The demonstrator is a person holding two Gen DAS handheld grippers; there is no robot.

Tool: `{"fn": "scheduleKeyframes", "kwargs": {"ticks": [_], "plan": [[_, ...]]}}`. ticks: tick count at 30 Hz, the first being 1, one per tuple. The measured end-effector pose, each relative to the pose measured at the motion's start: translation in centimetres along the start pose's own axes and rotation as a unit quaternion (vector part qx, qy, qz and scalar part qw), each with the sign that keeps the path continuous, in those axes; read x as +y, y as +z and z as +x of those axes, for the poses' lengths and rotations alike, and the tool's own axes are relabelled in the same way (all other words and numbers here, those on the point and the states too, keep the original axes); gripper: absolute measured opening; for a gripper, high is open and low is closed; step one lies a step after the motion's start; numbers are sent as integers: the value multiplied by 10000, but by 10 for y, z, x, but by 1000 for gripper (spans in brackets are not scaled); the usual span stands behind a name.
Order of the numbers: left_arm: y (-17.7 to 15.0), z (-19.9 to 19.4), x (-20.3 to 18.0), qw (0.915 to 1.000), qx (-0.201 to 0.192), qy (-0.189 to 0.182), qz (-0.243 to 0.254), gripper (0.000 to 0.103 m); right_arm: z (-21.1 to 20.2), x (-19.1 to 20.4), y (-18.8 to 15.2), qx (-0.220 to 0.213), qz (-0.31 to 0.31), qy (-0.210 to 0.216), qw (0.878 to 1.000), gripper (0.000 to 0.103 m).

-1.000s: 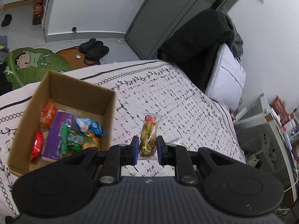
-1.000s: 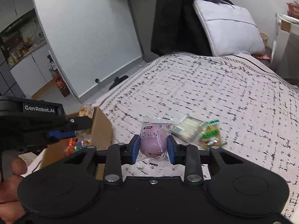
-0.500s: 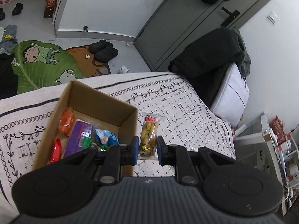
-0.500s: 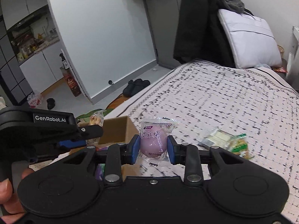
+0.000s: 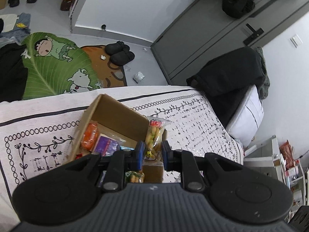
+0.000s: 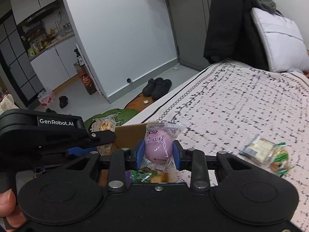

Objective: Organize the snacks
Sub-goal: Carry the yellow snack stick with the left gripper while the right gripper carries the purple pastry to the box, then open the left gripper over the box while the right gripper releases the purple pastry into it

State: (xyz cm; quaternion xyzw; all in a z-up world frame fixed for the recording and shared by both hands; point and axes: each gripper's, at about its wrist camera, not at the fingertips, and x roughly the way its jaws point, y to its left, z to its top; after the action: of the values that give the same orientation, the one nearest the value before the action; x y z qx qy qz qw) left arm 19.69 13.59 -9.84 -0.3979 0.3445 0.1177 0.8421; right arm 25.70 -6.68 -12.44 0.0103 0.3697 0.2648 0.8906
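- Left wrist view: the left gripper (image 5: pixel 153 153) is pinching a clear packet of yellow snacks (image 5: pixel 154 138) by its lower end, so the packet sticks up past the tips, right over the near corner of the cardboard box (image 5: pixel 117 116).
- Box sits on the patterned bedspread (image 5: pixel 193 119) just ahead of and below those tongs, with an orange packet (image 5: pixel 89 137) and a purple packet (image 5: pixel 106 145) inside.
- Right wrist view: the right gripper (image 6: pixel 158 151) is clamped on a purple mochi ball in a clear wrapper (image 6: pixel 158 145), box edge just behind it.
- Two loose snacks (image 6: pixel 266 154) lie on the bed off to the right of those tongs, well apart.
- Looks like the carry-to-box step, both loads about at the drop spot.
- Next, I'd guess: get each fully over the opening, then let go. The left packet looks close to the rim, so it might catch the wall.
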Motion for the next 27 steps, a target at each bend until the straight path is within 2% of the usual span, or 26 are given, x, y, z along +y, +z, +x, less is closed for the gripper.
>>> {"fn": "scheduleKeyframes", "kwargs": {"ticks": [9, 17, 20, 23, 25, 27], "plan": [[18, 9, 29, 9986, -101, 285, -430, 19, 27, 18, 3, 168, 14, 147, 9997, 31], [21, 25, 34, 9983, 39, 354, -463, 20, 46, 21, 4, 254, 160, 261, 9992, 31], [22, 28, 35, 9977, 3, 464, -494, 24, 49, 20, 5, 231, 160, 353, 9990, 34], [23, 29, 35, 9961, -134, 716, -492, 34, 50, 14, 6, 192, 156, 224, 9994, 52], [23, 30, 35, 9956, -108, 766, -527, 41, 44, 7, 6, 120, 159, 175, 9996, 53], [22, 31, 32, 9956, -64, 787, -507, 44, 41, -2, 5, 130, 242, 149, 9995, 53]]}}
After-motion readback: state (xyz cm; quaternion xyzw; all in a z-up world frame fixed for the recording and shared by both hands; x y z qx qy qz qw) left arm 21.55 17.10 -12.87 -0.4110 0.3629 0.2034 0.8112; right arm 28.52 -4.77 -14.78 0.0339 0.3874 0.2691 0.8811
